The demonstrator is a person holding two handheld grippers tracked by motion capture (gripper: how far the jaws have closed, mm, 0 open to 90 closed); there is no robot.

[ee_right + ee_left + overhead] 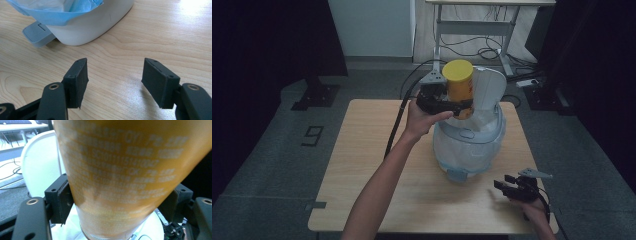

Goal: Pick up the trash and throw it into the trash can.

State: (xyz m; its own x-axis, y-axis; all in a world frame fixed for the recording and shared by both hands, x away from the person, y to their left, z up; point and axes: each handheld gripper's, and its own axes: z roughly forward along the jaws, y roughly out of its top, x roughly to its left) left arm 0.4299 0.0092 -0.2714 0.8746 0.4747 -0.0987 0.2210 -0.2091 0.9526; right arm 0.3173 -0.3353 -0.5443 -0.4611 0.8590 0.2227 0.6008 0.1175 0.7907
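A tall yellow-orange can (460,85) with a yellow lid is held upright over the open white pedal bin (472,140), which has a bag lining it. My left gripper (447,104) is shut on the can's lower body. In the left gripper view the can (125,177), printed with small text, stands between the black pads (60,200), with the bin's raised white lid (40,162) behind it. My right gripper (508,186) rests low near the table's front right, open, nothing between its pads (77,80). The bin's base (95,25) and grey foot pedal (37,33) lie ahead of it.
The bin stands on a light wooden table (372,165) with bare wood to its left and front. Beyond the table are a grey floor, a desk frame with cables (472,47) and dark curtains on both sides.
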